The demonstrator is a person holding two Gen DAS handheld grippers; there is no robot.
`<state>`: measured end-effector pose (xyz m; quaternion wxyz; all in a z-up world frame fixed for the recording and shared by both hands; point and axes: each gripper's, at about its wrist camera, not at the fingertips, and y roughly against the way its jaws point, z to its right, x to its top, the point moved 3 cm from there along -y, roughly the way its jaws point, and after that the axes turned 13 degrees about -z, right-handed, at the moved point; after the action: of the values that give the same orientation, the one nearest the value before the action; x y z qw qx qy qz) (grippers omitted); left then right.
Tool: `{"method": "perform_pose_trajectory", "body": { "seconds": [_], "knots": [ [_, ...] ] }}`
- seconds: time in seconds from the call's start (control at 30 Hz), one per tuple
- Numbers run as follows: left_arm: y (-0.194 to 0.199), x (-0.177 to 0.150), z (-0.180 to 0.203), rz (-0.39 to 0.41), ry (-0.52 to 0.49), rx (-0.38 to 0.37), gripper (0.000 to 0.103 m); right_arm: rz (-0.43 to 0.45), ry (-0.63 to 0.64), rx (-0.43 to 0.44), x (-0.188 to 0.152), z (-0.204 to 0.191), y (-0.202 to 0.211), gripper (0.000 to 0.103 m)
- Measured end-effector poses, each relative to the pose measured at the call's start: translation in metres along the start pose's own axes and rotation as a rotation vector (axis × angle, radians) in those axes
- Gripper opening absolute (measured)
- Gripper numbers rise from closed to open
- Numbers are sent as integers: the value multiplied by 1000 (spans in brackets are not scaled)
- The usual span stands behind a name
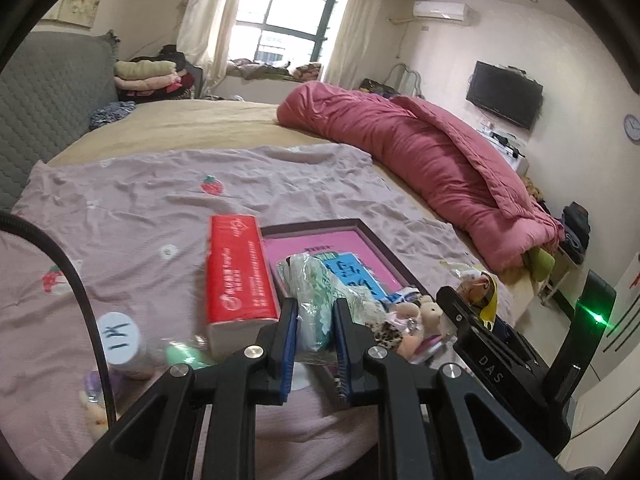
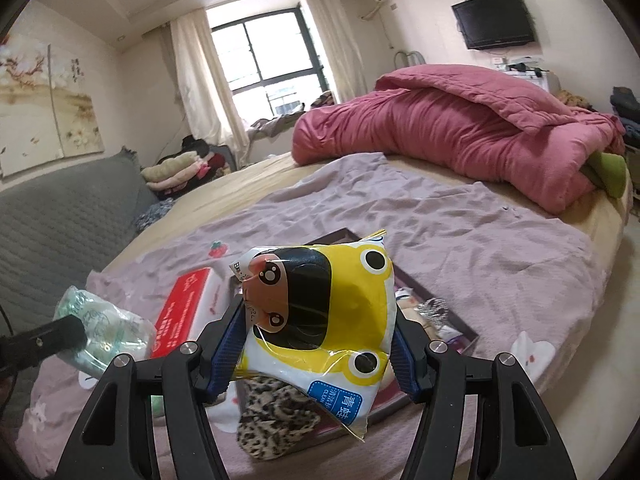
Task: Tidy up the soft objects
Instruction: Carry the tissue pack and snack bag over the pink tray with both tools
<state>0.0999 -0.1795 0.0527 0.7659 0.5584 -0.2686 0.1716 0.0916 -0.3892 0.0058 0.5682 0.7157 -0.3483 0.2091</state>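
My left gripper [image 1: 315,320] is shut on a pale green tissue pack [image 1: 316,292] and holds it above the dark-framed tray [image 1: 376,236] with a pink floor. The pack also shows in the right wrist view [image 2: 104,328]. My right gripper [image 2: 316,344] is shut on a yellow frog-print packet [image 2: 324,316] and holds it above the same tray [image 2: 424,292]. The right gripper shows in the left wrist view [image 1: 472,320], to the right of the tray. A leopard-print soft toy [image 2: 276,420] lies under the packet. Small plush dolls [image 1: 416,316] lie in the tray.
A red tissue box [image 1: 238,272] lies left of the tray on the lilac sheet [image 1: 140,208]. A white-lidded jar [image 1: 120,340] and small soft items lie at the near left. A rolled pink quilt [image 1: 420,160] fills the bed's right side. A grey headboard [image 1: 44,112] stands left.
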Motion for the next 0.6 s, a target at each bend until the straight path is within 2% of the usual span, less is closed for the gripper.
{"method": "perform_pose_trajectory", "body": {
  "seconds": [0.33,0.6],
  "knots": [
    [-58,-7,34,-85,-42,-45,18,-7,-57,-17,1,26,-7,65],
    [-120,-14,38,-160,-42,13,18,-46,-58,-15,-1,31,-22,66]
  ]
}}
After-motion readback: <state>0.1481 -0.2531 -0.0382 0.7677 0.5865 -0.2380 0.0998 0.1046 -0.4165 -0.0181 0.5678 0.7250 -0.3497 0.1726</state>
